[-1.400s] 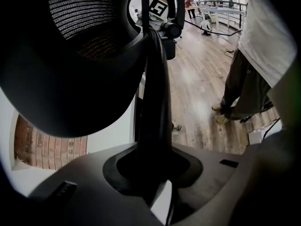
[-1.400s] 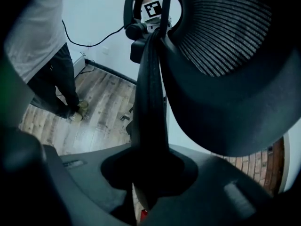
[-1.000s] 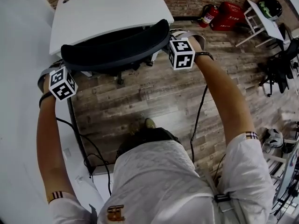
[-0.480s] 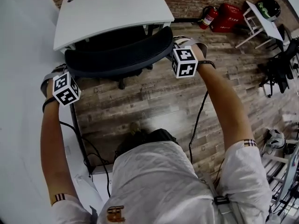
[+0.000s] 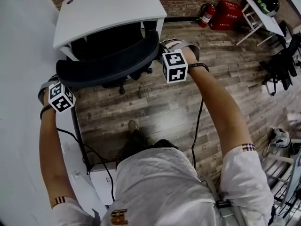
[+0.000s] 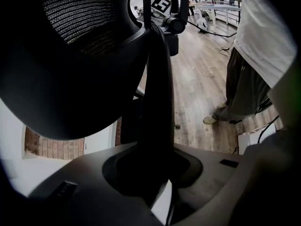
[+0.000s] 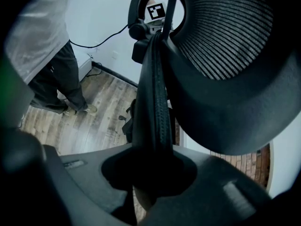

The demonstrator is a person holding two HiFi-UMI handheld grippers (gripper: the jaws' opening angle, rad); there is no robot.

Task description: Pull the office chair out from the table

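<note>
In the head view, the left gripper (image 5: pixel 55 84) and the right gripper (image 5: pixel 170 48) each bite the top rim of the office chair (image 5: pixel 108 62), one at either end of its curved backrest. Beyond both tools the chair's seat sits partly under the white table (image 5: pixel 108 6). On our side of the grippers lie bare wooden floor (image 5: pixel 155 98), our own shoe (image 5: pixel 134 126) and a black cable (image 5: pixel 196 126) hanging under the right arm. A white wall (image 5: pixel 19 102) runs close outside the left gripper. Far beyond the right gripper a fire extinguisher (image 5: pixel 205 14) and a red case (image 5: pixel 227 13) stand against the brick, well apart from the chair.

In the left gripper view, we see the jaws closed on the dark backrest rim (image 6: pixel 157 93), which runs straight away from the tool. The mesh (image 6: pixel 80 13) bulges beside it, and the right gripper shows at the rim's far end. On the rim's other side are floorboards and our trouser legs (image 6: pixel 244 84), near the chair.

In the right gripper view, the jaws likewise clamp the rim, its ribbed edge running up from between them. The left gripper shows at the far end, and our trousers stand off to the side on the floor.
</note>
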